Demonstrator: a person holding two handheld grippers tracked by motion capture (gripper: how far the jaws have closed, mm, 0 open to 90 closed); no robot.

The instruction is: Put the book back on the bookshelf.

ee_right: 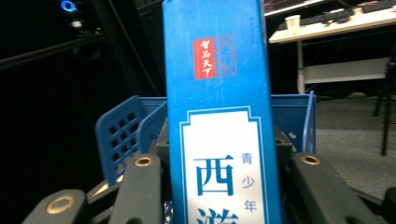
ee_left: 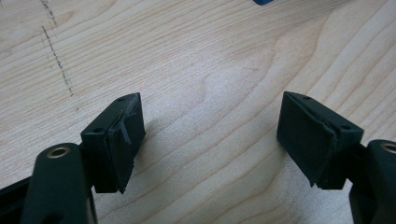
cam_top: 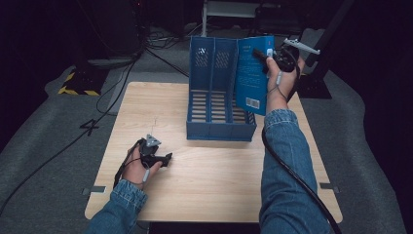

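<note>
Book [cam_top: 253, 73] is pinched upright in the right tool [cam_top: 269, 57], held above the right slot of the blue file rack [cam_top: 214, 97] at the far side of the surface [cam_top: 214, 180]. Near left, the left tool [cam_top: 163, 158] rests spread and empty. Risk: the book's lower corner could catch a divider and tilt or slip.

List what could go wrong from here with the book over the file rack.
The right gripper clamps the blue book near its top edge, so the book hangs tilted and might swing or slip. Its lower corner sits close to the blue file rack divider and could catch there. The left gripper rests open on the table, so the rack could shift if bumped.
</note>
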